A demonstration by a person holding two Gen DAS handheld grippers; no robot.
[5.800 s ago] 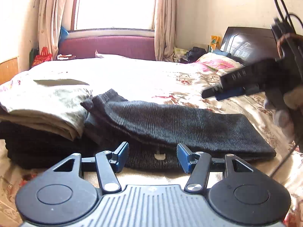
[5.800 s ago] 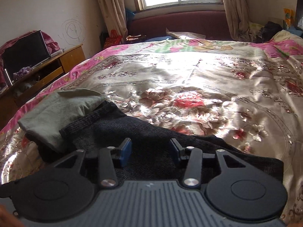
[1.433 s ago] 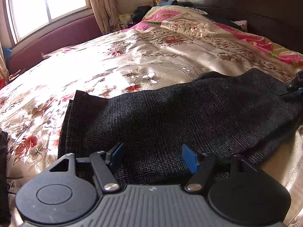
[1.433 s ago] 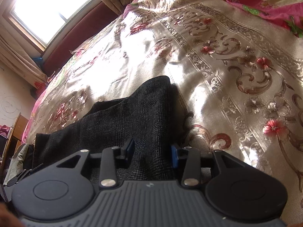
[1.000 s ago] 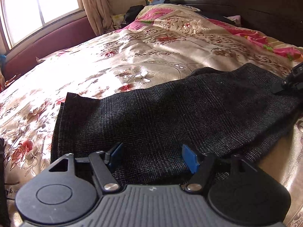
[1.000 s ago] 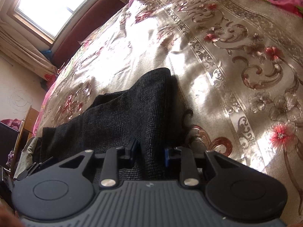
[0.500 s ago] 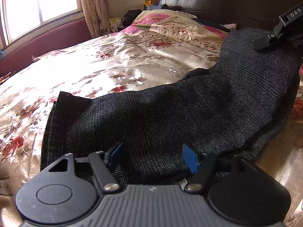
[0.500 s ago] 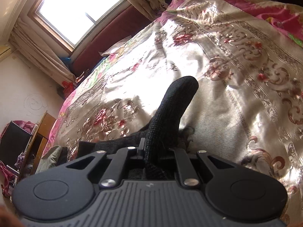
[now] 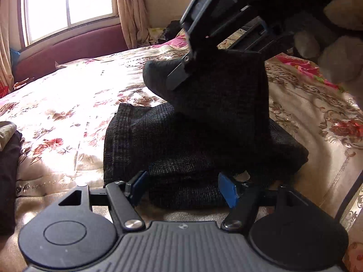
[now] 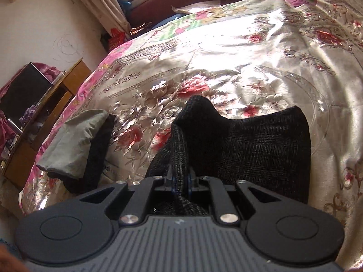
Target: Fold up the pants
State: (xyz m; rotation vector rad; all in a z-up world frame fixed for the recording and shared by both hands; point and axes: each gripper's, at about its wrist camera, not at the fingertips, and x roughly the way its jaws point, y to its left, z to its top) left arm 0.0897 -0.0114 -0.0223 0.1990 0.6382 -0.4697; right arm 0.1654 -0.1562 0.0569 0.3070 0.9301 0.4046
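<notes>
Bed (image 10: 261,52) with flowered cover; dark pants (image 10: 261,145) at its near edge. Right hand-held gripper (image 10: 180,184), just closed, pinches one end, now lifted off the bed and carried over the other half: the fold is underway. Left hand-held gripper (image 9: 183,188) stays spread at the near hem.

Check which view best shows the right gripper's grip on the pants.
Right wrist: the right gripper has shut on a pinched fold of the pants, seen close. Left wrist shows that gripper from outside, above the raised cloth, pads hidden.
</notes>
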